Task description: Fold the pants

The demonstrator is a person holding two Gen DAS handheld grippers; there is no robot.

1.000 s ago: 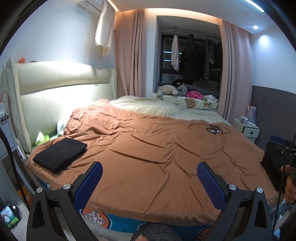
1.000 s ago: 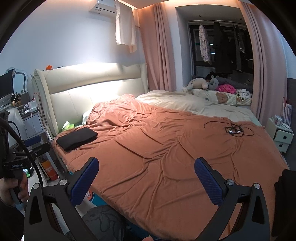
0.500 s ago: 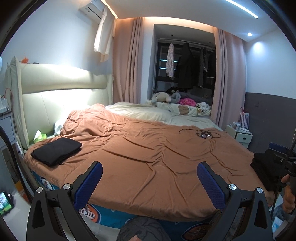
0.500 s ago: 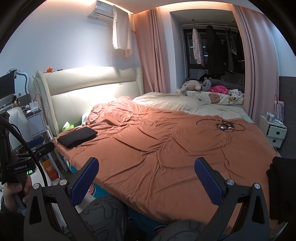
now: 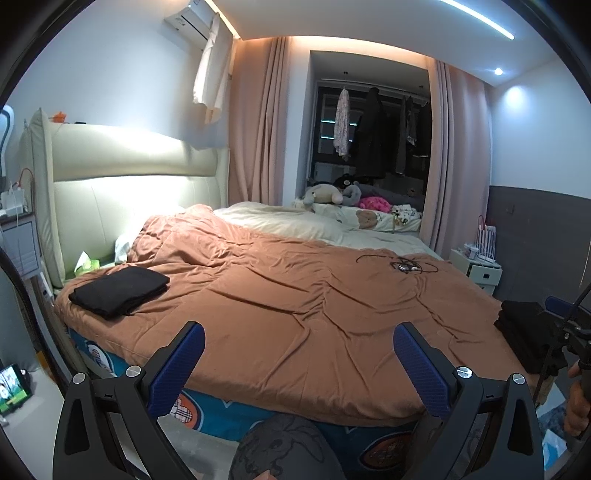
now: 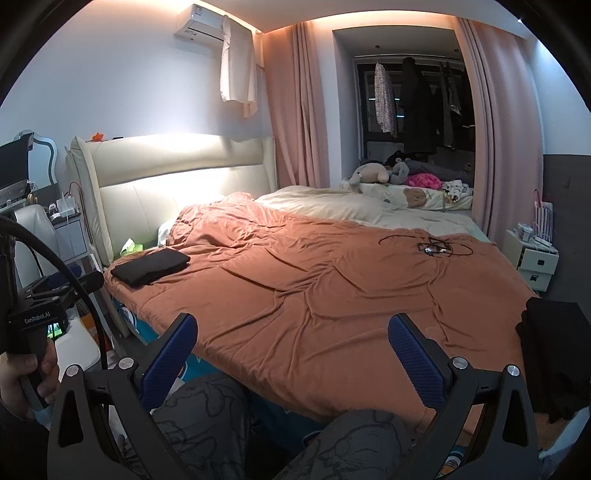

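Left gripper (image 5: 295, 352) wide open, nothing between its blue pads (image 5: 184, 360). Held in the air off the near side of the bed (image 5: 303, 306), not touching it. Right gripper (image 6: 291, 347) the same — spread wide, nothing in it, up off the near edge.

Folded black pants (image 5: 120, 291) lying flat on the orange blanket (image 5: 280, 295), at the near left corner, close to the headboard (image 5: 129, 173). Seen again from the right wrist (image 6: 151, 266), same corner. Just beside them, toward the headboard, a green tissue pack (image 5: 86, 263).

More black clothes (image 5: 524, 334) piled at the right edge of the bed, part of them hanging past the edge in the right wrist view (image 6: 554, 354). Pants or not — cannot tell. Well apart from the folded pair, with bare blanket between.

A tangle of thin black cable (image 5: 402, 263) far back on the blanket, to the right. Cream bedding (image 5: 303, 225) behind the blanket, and stuffed toys (image 5: 332, 194) past that, by the dark window. Pink curtains (image 5: 255, 125) on both sides. A white shirt (image 5: 208, 70) hanging under the air unit (image 5: 186, 18). A small white nightstand (image 5: 480, 269) at the right.

A hand (image 6: 26, 373) gripping the left handle, at the left edge of the right wrist view. Knees in grey patterned cloth (image 6: 207, 424) low in both views.
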